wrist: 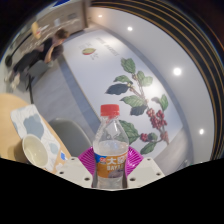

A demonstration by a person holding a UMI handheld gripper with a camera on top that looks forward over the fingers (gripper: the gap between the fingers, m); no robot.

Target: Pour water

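Note:
A clear plastic water bottle with a red cap and a blue and orange label stands upright between my fingers. Both pink pads press against its sides, so my gripper is shut on the bottle and holds it raised, well above the table. A white cup stands on the wooden table, below and to the left of the bottle. The lower part of the bottle is hidden behind the gripper body.
A grey chair back sits just behind the table. A wall with a painted leaf and berry mural lies beyond the bottle. Blue and white items lie on the table. A person is far off.

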